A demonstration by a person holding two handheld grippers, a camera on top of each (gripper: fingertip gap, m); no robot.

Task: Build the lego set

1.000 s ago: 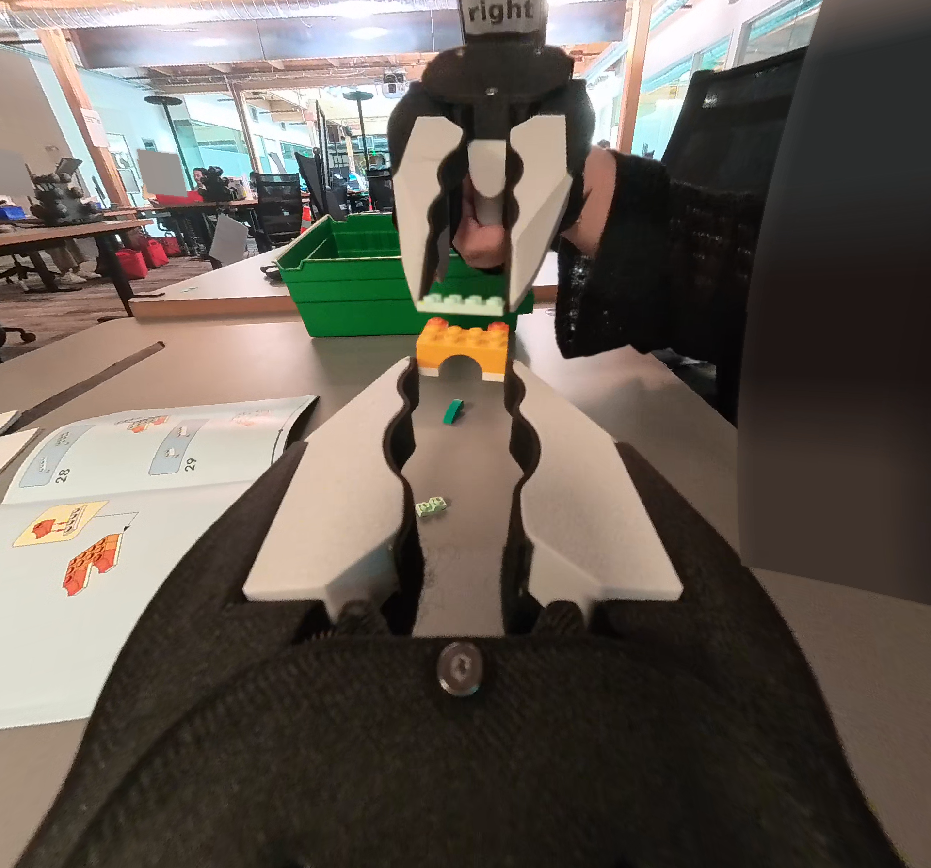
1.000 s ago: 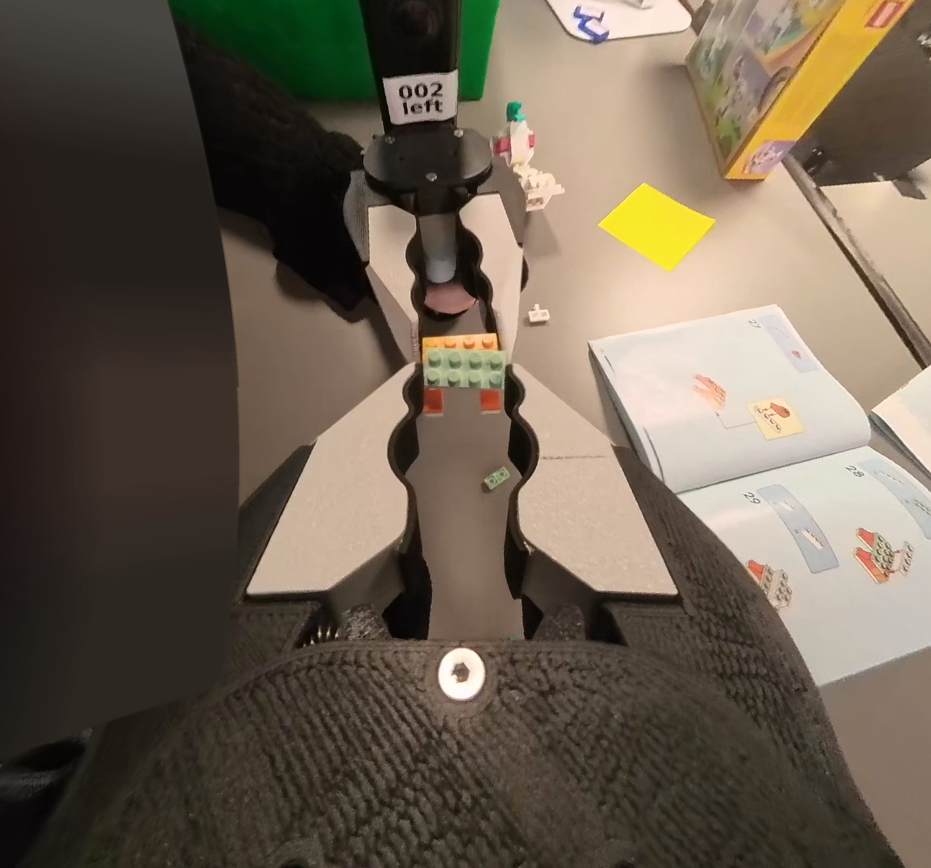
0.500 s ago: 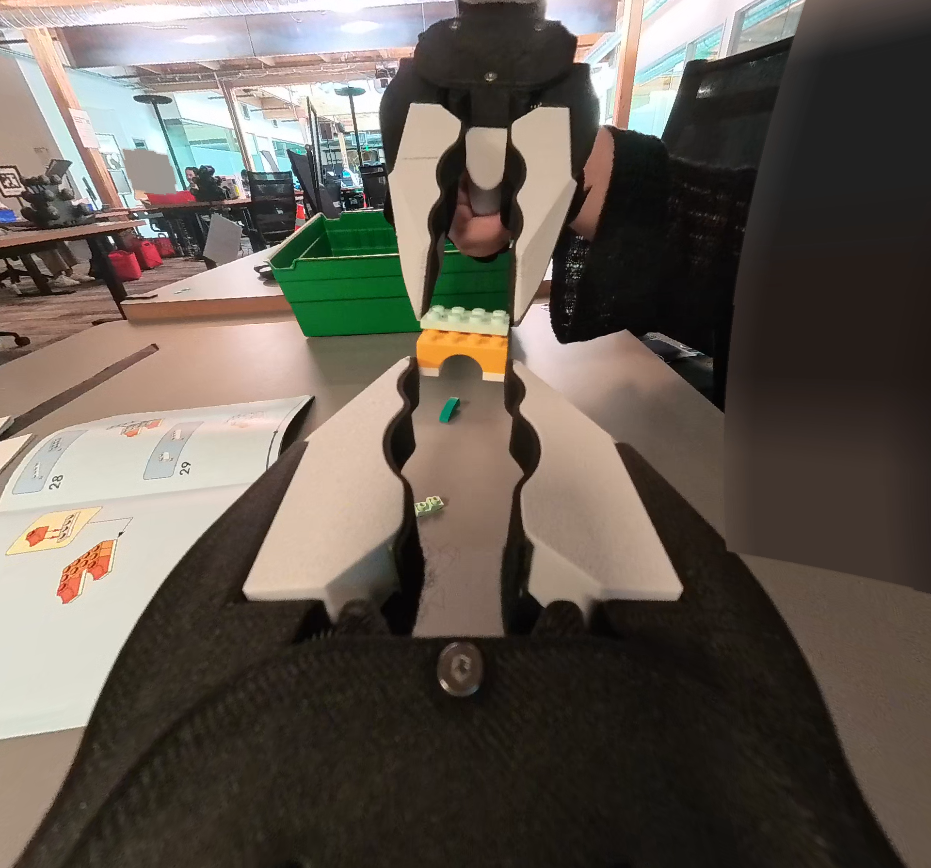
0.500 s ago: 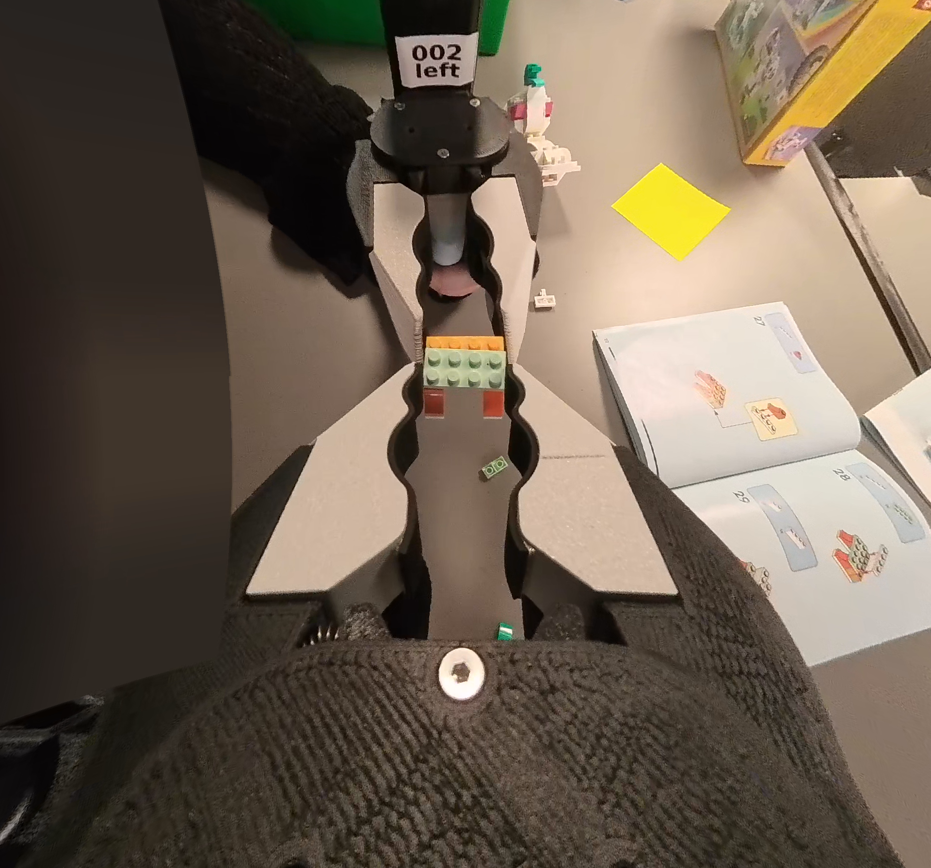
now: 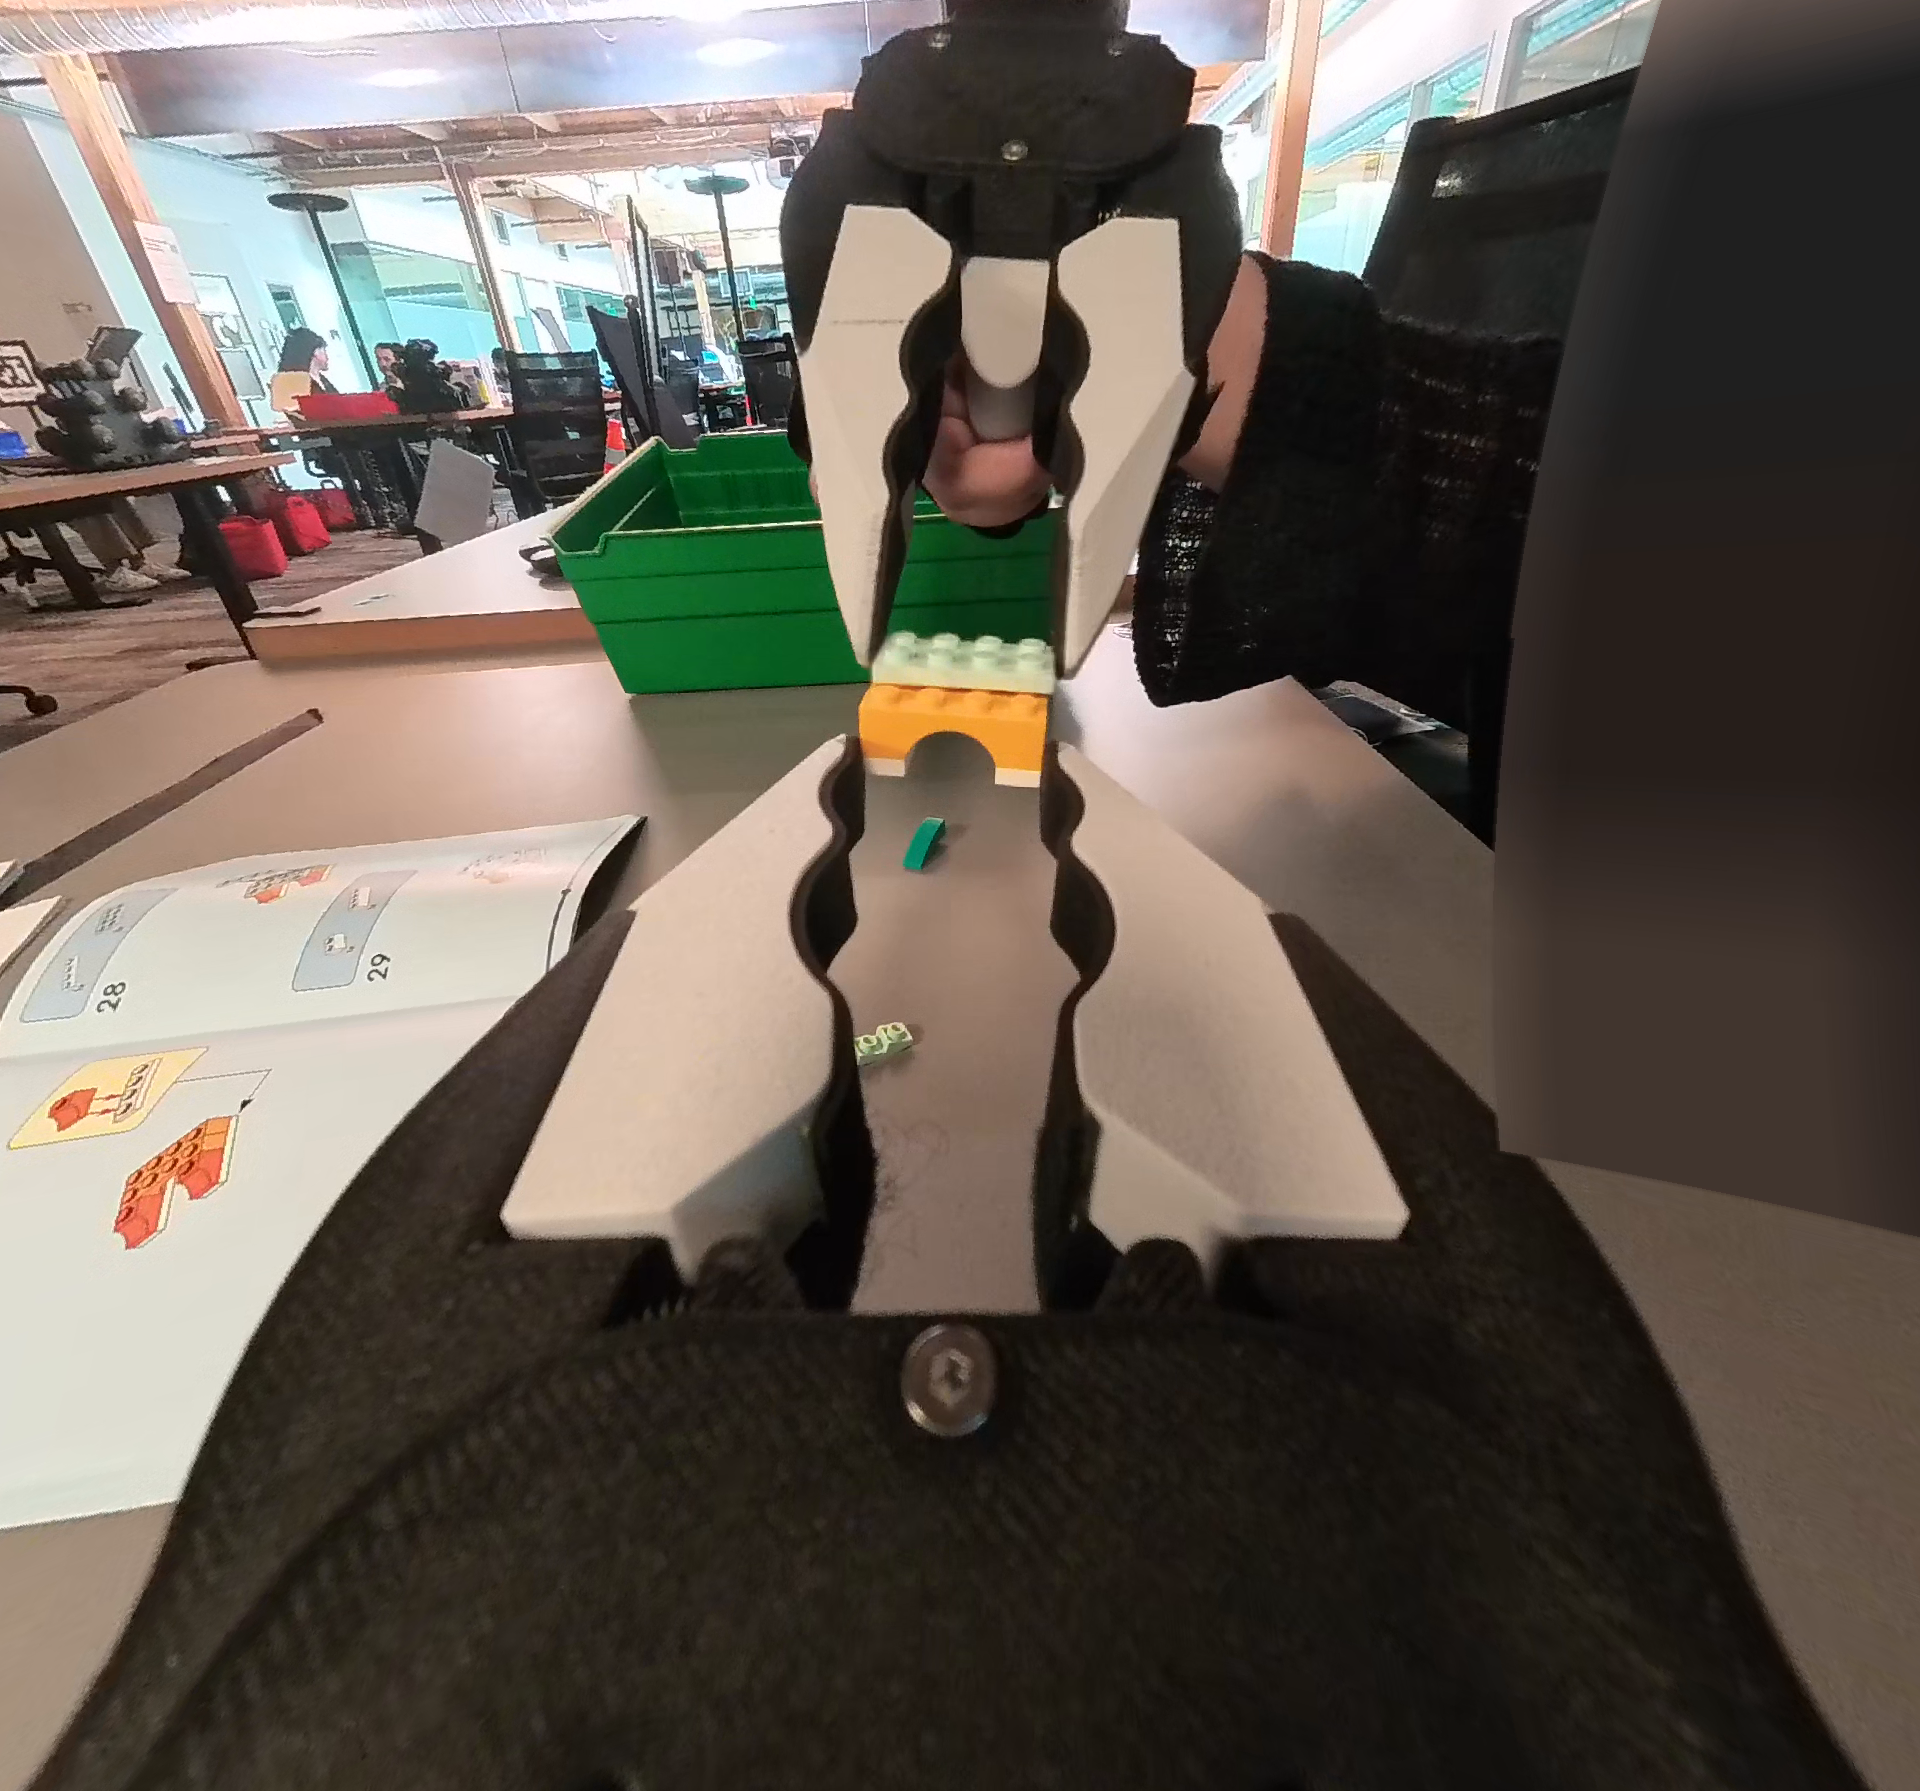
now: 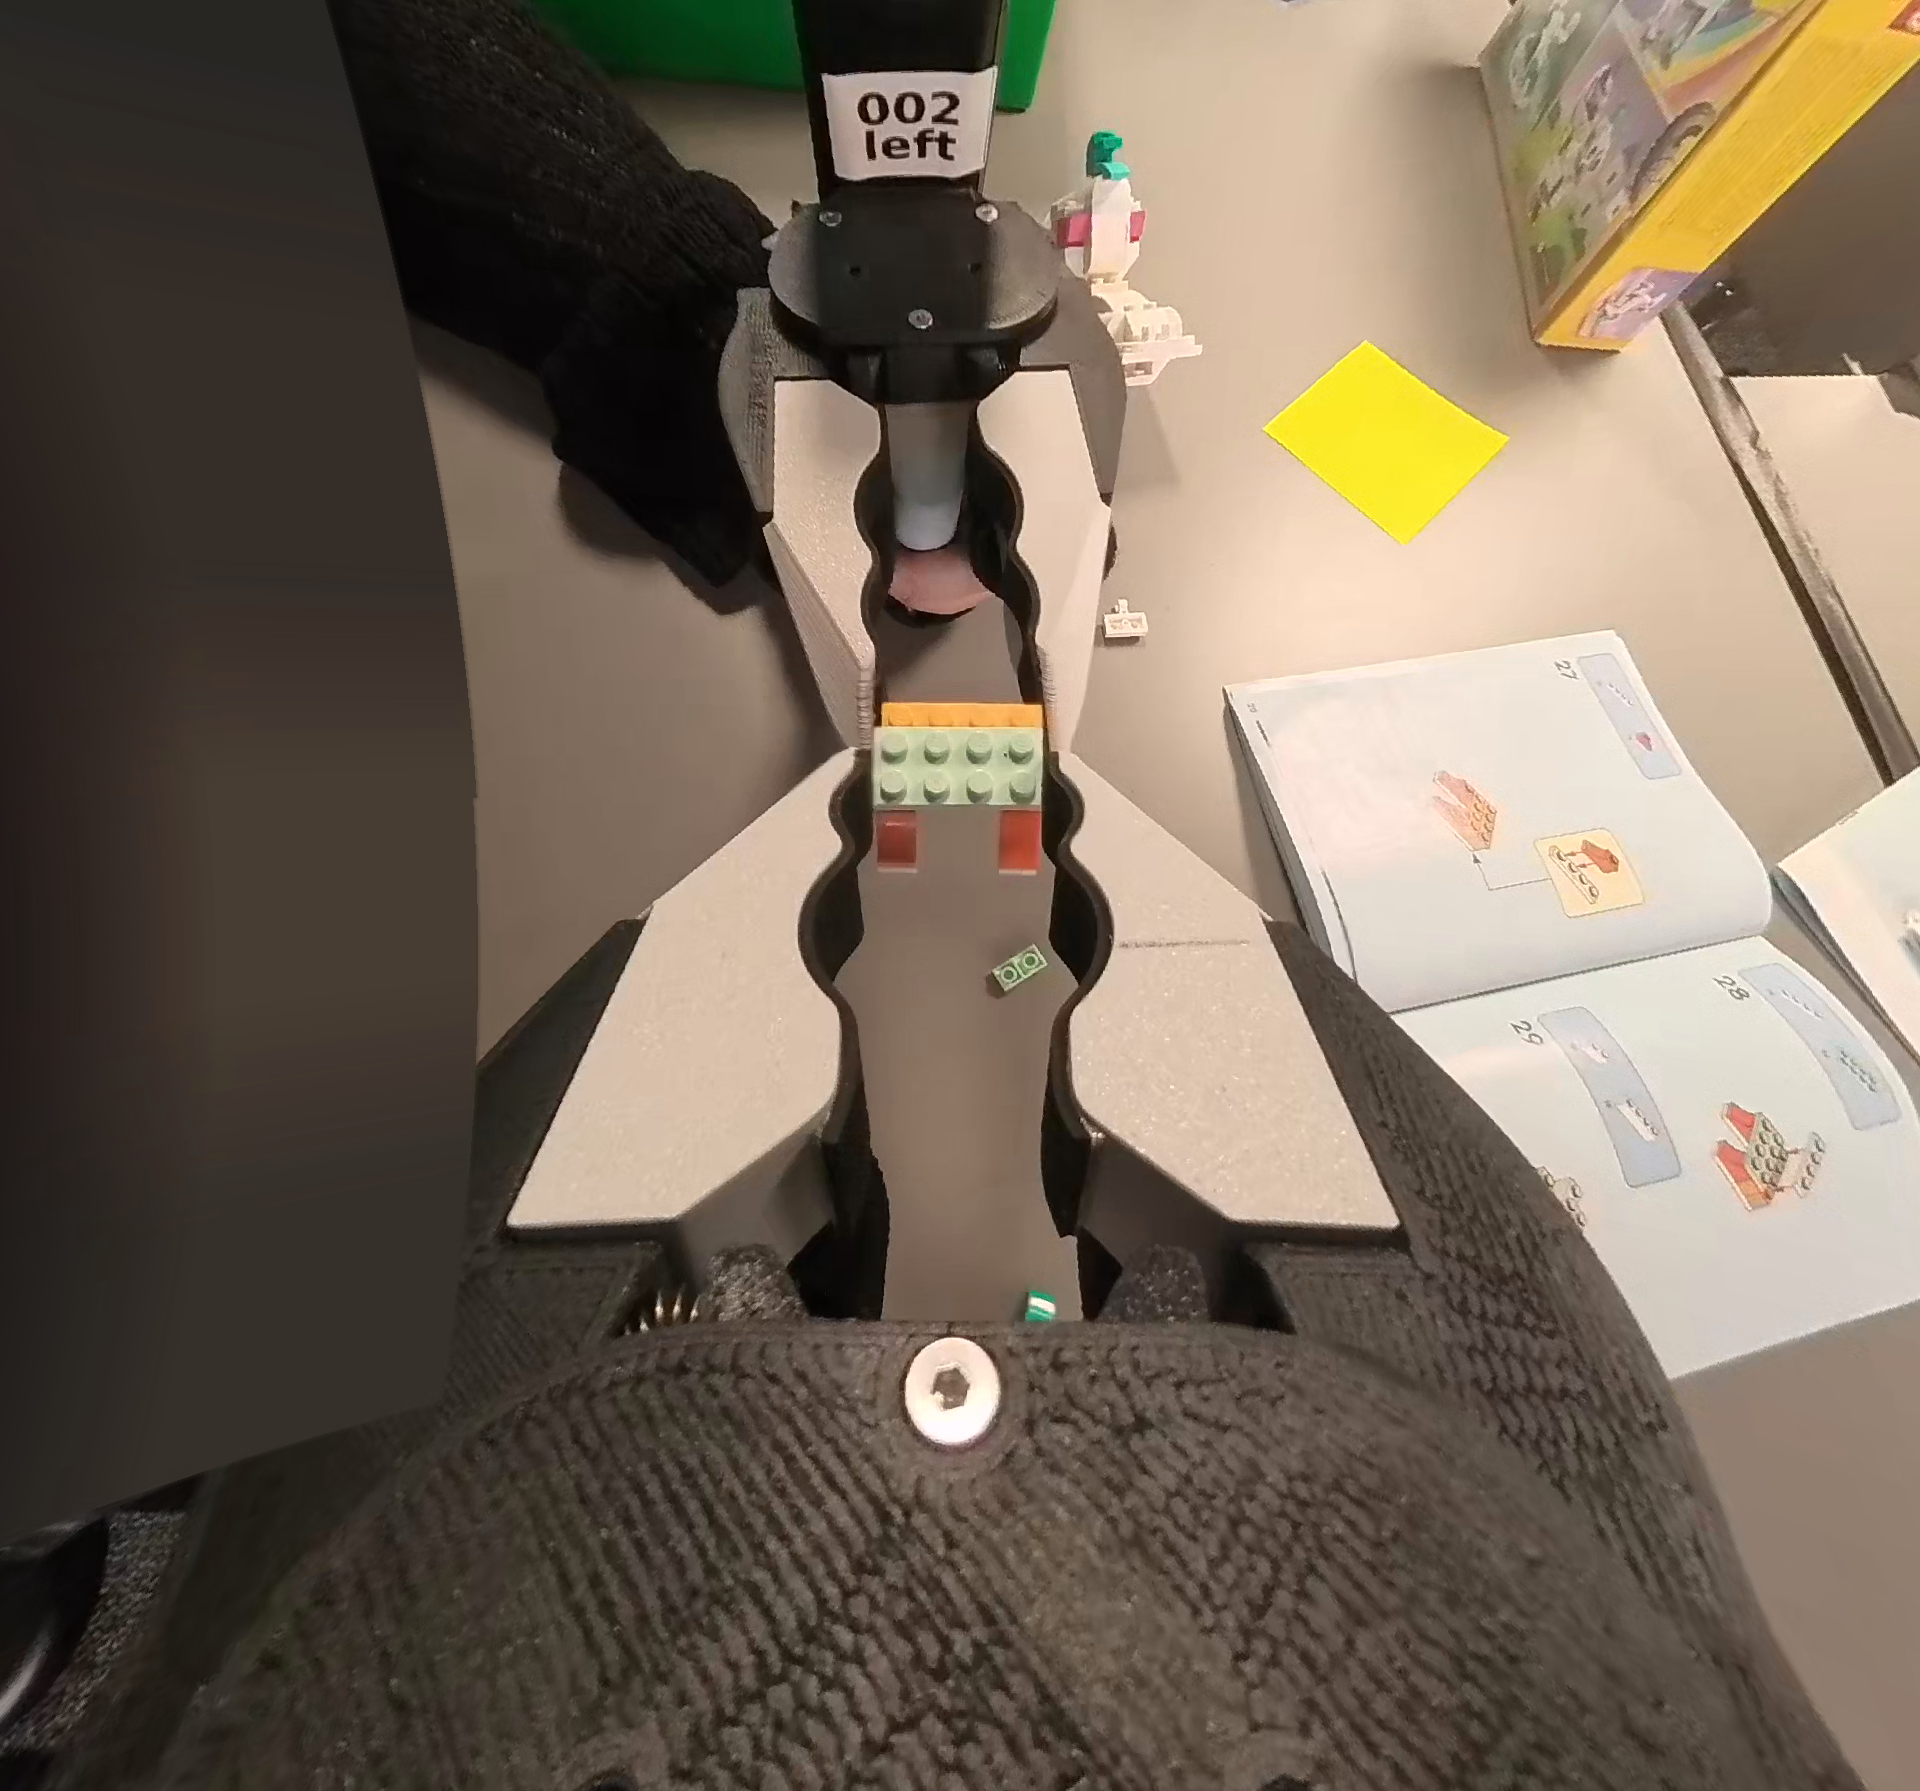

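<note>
An orange arch brick [image 5: 951, 739] stands on the grey table, held between the tips of my left gripper [image 5: 951, 756]. My right gripper [image 5: 968, 659] comes down from above, shut on a light green 2x4 brick [image 5: 961, 666] that sits flat on the arch. In the right wrist view my right gripper [image 6: 956, 777] clamps the green brick [image 6: 956, 770]. The orange arch [image 6: 961, 715] shows as a strip behind it, with my left gripper [image 6: 958, 702] facing me. Two red pieces [image 6: 896, 839] show under the green brick's near edge.
A green bin [image 5: 727, 578] stands behind. An open instruction booklet [image 6: 1507, 910] lies beside the build. Loose on the table lie a small light green plate [image 6: 1020, 969], a teal piece [image 5: 923, 845], a white piece [image 6: 1125, 621], a yellow note [image 6: 1382, 437], a small white model [image 6: 1112, 266] and the set's box [image 6: 1683, 100].
My right gripper has lowered the light green brick from a gap above the orange arch down onto its top. My left gripper has kept hold of the arch.
</note>
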